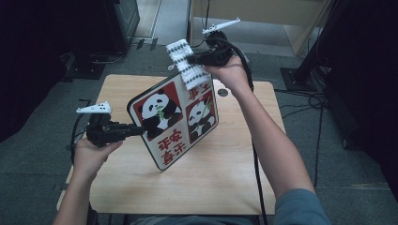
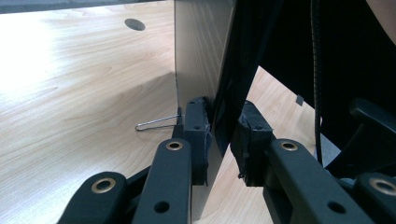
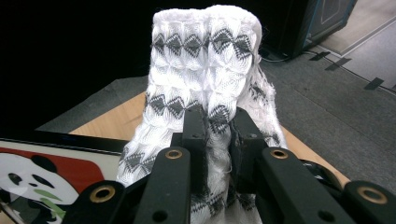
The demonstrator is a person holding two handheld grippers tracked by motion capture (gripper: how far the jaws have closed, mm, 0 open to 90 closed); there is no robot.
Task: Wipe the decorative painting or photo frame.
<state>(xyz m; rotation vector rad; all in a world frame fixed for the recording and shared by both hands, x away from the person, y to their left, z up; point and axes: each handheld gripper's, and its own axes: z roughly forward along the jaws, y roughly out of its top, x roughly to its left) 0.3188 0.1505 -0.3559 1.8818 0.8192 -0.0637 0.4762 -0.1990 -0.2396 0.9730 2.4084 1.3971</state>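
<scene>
Left tool: we find it clamped on the board at its nine o'clock edge, board tilted mid-counter.
Right tool: pinching the cloth at the board's twelve o'clock.
Risk: we judge wiping pressure could twist the board loose.

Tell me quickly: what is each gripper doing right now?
Left gripper: shut on the panda board, held tilted on the table.
Right gripper: shut on the white patterned cloth at the board's top edge.

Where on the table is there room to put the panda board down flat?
Bare wood lies on the table between the panda board and the near edge, and right of the board. It is crowded at the far edge, where the cloth meets the board.
</scene>
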